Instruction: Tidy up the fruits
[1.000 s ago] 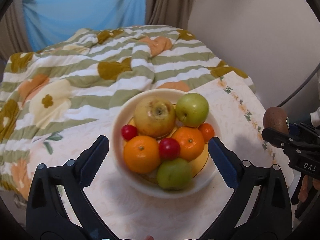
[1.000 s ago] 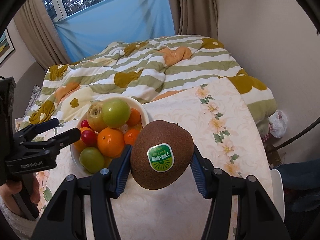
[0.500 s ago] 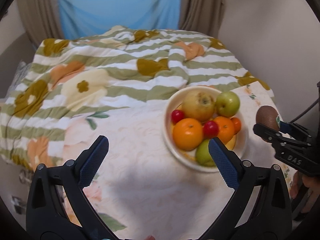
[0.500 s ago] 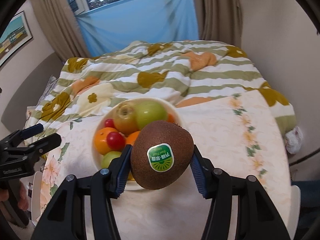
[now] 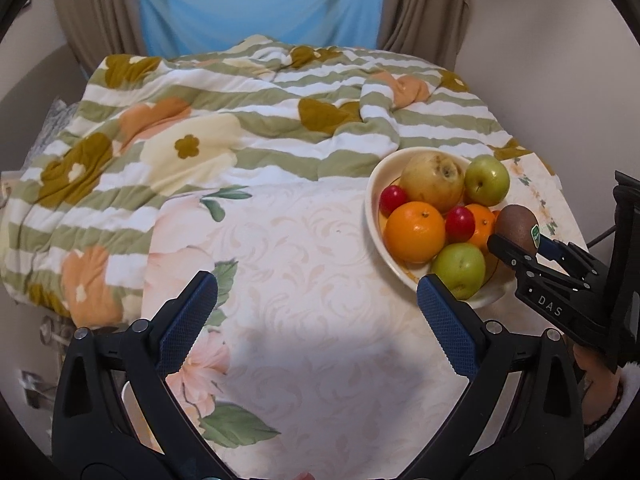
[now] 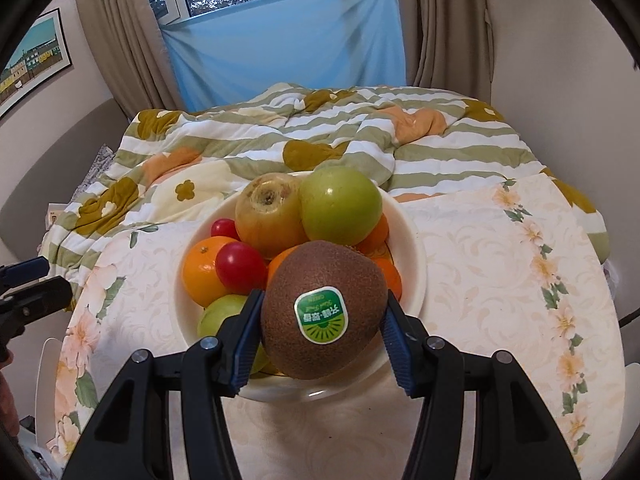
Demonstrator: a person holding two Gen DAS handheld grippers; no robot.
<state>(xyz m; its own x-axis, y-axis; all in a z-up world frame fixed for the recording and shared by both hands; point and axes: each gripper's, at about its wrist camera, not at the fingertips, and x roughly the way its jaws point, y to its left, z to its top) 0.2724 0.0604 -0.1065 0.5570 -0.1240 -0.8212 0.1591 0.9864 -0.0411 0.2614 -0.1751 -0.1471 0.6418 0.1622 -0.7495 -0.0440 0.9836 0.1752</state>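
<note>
the right tongs (image 6: 322,320) are clamped on a brown kiwi (image 6: 323,310), one blue pad pressed to each side of it, a green sticker facing the camera. in the right wrist view the kiwi hangs at the near edge of a cream bowl (image 6: 412,240), in front of the fruit piled inside. from the left wrist view the same kiwi (image 5: 516,226) sits at the bowl's right rim, just beside a small orange; i cannot tell whether it touches the fruit or the rim.

the bowl (image 5: 374,200) stands on the bench (image 5: 312,280), which is covered by a pale cloth with a floral print. inside it lie a yellowish apple with a brown core end (image 5: 434,180), a green apple (image 5: 488,180) just beside it at the far side, a large orange (image 5: 415,232) at the front left, a second green apple (image 5: 460,270) at the near side, a small orange (image 5: 482,226), and two small red fruits (image 5: 460,224), one between the oranges and one at the left wall of the bowl.

the left tongs (image 5: 316,312) stand wide apart with nothing between them, held over bare cloth to the left of the bowl, the right pad close to the bowl's near rim in the picture.

behind the bench lies a bed with a green-striped quilt with flowers (image 5: 240,120), and beyond it a blue sheet (image 6: 288,44) hangs across the window between beige curtains.
</note>
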